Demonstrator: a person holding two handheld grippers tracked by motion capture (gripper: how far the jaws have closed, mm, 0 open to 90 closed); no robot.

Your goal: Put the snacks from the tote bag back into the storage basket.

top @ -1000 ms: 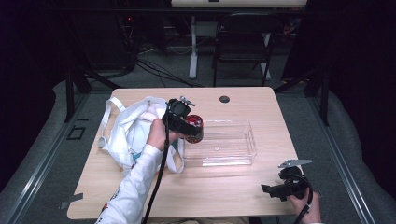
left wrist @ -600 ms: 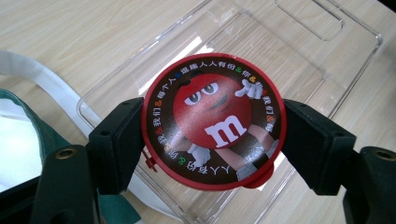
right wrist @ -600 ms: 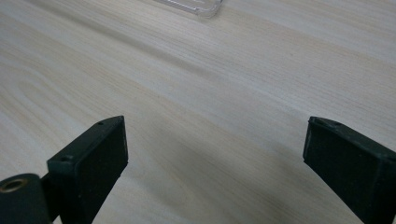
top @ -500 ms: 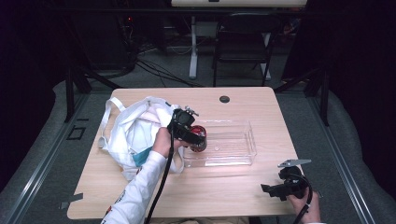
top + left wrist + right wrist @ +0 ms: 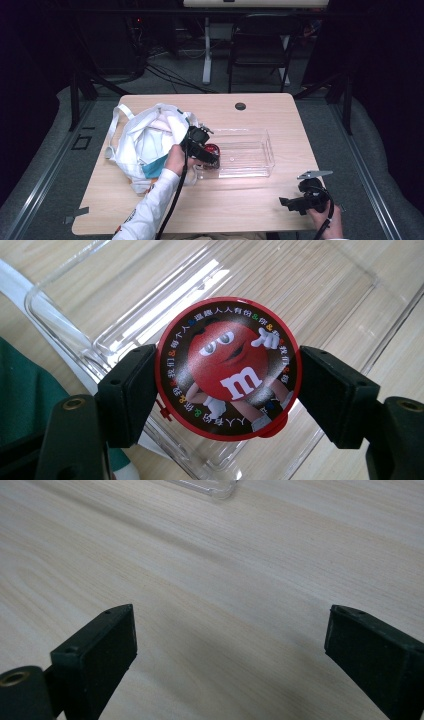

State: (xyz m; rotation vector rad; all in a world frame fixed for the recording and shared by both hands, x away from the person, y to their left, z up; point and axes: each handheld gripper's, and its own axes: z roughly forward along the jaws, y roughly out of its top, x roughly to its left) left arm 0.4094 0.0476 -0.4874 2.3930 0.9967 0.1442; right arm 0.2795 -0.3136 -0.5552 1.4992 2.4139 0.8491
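A round red candy tin [image 5: 229, 367] with a red cartoon figure on its lid is clamped between both pads of my left gripper [image 5: 225, 390]. It hangs just over the left end of a clear plastic tray [image 5: 310, 285]. From above, the left gripper [image 5: 206, 151] and the red tin [image 5: 212, 149] sit at the tray's [image 5: 250, 170] left end. My right gripper [image 5: 289, 204] rests low near the table's front right, jaws wide apart over bare wood [image 5: 230, 640].
A white cloth bag [image 5: 145, 142] with green fabric inside lies left of the tray, close behind my left hand. A small dark round cap [image 5: 240, 106] sits in the table near the far edge. A chair stands beyond the table.
My left gripper has sunk with the red tin, from above the tray's left rim down into its left end. The right gripper has stayed put.
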